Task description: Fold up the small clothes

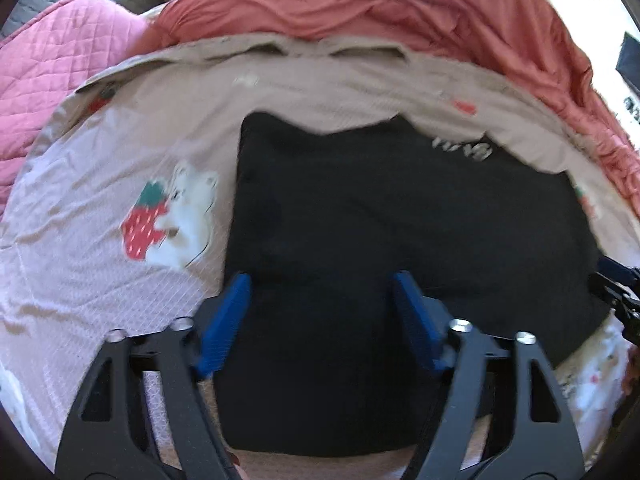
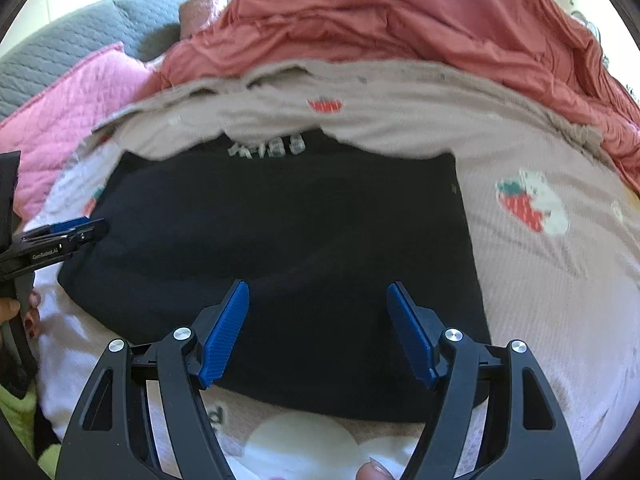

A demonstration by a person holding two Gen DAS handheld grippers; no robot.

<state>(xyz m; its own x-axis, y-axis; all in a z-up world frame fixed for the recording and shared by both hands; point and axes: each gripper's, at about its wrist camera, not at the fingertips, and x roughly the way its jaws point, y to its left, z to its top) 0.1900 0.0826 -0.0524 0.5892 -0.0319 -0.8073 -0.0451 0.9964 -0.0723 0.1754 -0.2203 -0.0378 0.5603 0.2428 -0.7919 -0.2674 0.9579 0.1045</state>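
Note:
A black garment (image 1: 360,208) with pale lettering near its far edge lies flat on a beige strawberry-print bedcover (image 1: 120,160). My left gripper (image 1: 320,280) hovers over the garment's near left part, blue pads wide apart, nothing pinched between them. In the right wrist view the same black garment (image 2: 280,232) fills the middle, and my right gripper (image 2: 318,288) stands open above its near edge, nothing between the pads. The left gripper (image 2: 76,228) shows at the left side of that view, held by a hand. The right gripper's tip (image 1: 616,280) peeks in at the right edge of the left wrist view.
A rumpled coral-red blanket (image 1: 400,4) is heaped along the far side. A pink quilted pillow (image 1: 60,64) and a grey quilted cushion (image 2: 60,56) sit at the far left. Something yellow-green (image 2: 20,412) lies at the lower left.

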